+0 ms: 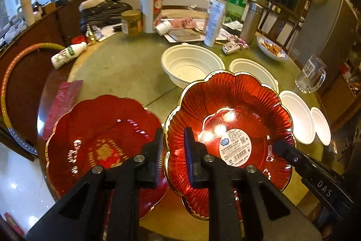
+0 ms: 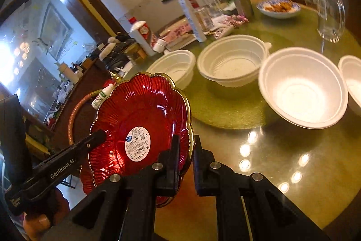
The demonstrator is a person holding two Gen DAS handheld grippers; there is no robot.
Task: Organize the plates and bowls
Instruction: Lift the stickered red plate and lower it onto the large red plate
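A red flower-shaped plate [image 1: 227,128] with a gold rim and a white sticker hangs tilted above the table, held from both sides. My left gripper [image 1: 173,139] is shut on its left rim. My right gripper [image 2: 186,146] is shut on the opposite rim of the same plate [image 2: 140,119]; it enters the left wrist view from the lower right [image 1: 278,146]. In the right wrist view the left gripper [image 2: 99,136] clamps the far edge. A second red plate [image 1: 103,146] lies on the table at lower left. Several white bowls [image 1: 191,64] [image 2: 302,87] stand behind.
A glass mug [image 1: 311,76] and a blue-patterned dish of food [image 1: 271,47] stand at the right. Bottles, a jar [image 1: 130,22], a steel flask and papers crowd the far side of the round table [image 1: 117,69]. A red envelope [image 1: 65,101] lies at the left edge.
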